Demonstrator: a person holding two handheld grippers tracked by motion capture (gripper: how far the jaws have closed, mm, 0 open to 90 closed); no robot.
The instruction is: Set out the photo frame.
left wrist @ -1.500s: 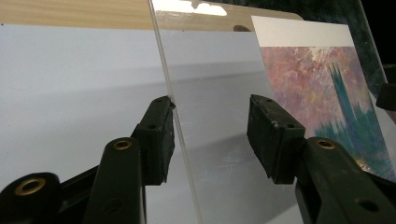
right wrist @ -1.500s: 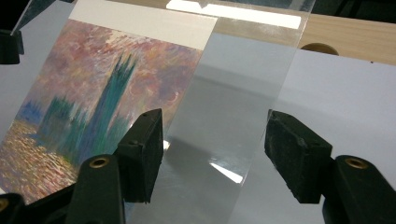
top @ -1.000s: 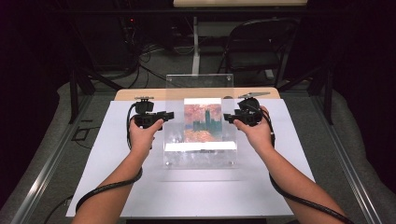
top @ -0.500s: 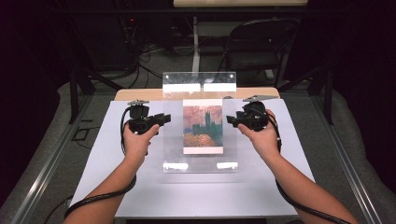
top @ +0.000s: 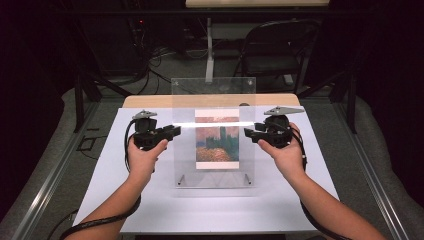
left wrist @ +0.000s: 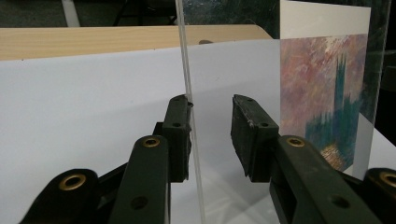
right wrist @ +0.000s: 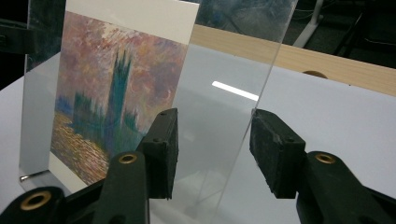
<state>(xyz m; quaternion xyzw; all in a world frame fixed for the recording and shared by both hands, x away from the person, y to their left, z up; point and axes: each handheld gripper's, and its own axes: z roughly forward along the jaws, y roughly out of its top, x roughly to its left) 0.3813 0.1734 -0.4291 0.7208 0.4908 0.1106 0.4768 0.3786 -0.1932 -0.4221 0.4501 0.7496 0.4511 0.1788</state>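
We see a white table top [top: 150,210] with a strip of bare wood [top: 150,101] along its far edge, and in its middle a clear acrylic frame [top: 215,95] standing nearly upright, its lower edge resting on the white surface nearer to us. Sandwiched in the frame is a painted print [top: 217,140] of dark towers under a pink and violet sky, sitting in the middle of the pane. Our left gripper [top: 170,132] is at the frame's left edge and our right gripper [top: 250,135] at its right edge, both roughly halfway up. Looking along the left gripper [left wrist: 211,135], its jaws have just been closing and the pane's edge stands between them: one pad lies against the acrylic, while the other is clearly apart from it. Looking along the right gripper [right wrist: 212,149], its jaws are partly apart with the pane's right edge between them; the edge seems to run just beside one pad, though we cannot tell whether they touch, and the other pad stands clear.
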